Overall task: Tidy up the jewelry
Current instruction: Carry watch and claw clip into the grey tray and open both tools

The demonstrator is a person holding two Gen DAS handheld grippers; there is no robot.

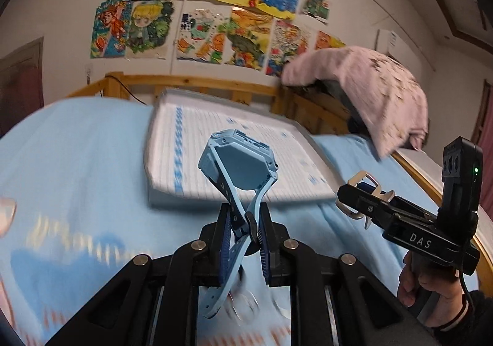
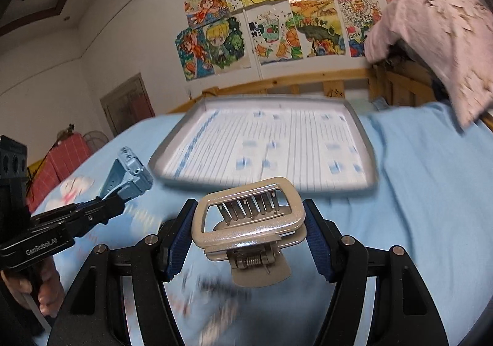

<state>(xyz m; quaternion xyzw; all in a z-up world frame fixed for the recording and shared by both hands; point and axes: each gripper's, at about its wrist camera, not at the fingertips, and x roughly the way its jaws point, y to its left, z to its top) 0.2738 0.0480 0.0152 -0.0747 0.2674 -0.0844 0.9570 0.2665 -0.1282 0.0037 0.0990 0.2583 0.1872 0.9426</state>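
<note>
My left gripper [image 1: 245, 230] is shut on the crossed straps of a light blue watch [image 1: 235, 166], whose case sticks up above the fingers. My right gripper [image 2: 248, 243] is shut on a silver rectangular hair claw clip [image 2: 246, 216], held by its sides above the bed. A white tray [image 2: 365, 142] with blue markings lies on the light blue bedsheet [image 2: 425, 192] just beyond both grippers. In the left wrist view the right gripper [image 1: 357, 201] shows at the right with the clip [image 1: 362, 179]. The right wrist view shows the left gripper [image 2: 120, 201] with the watch [image 2: 129, 175] at the left.
A wooden bed rail [image 1: 197, 81] runs behind the tray. A pink garment [image 1: 369, 87] hangs over the rail at the right. Drawings [image 1: 215, 7] cover the wall. Blurred small items [image 2: 215, 290] lie on the sheet under the right gripper. A hand [image 1: 431, 284] holds the right gripper's handle.
</note>
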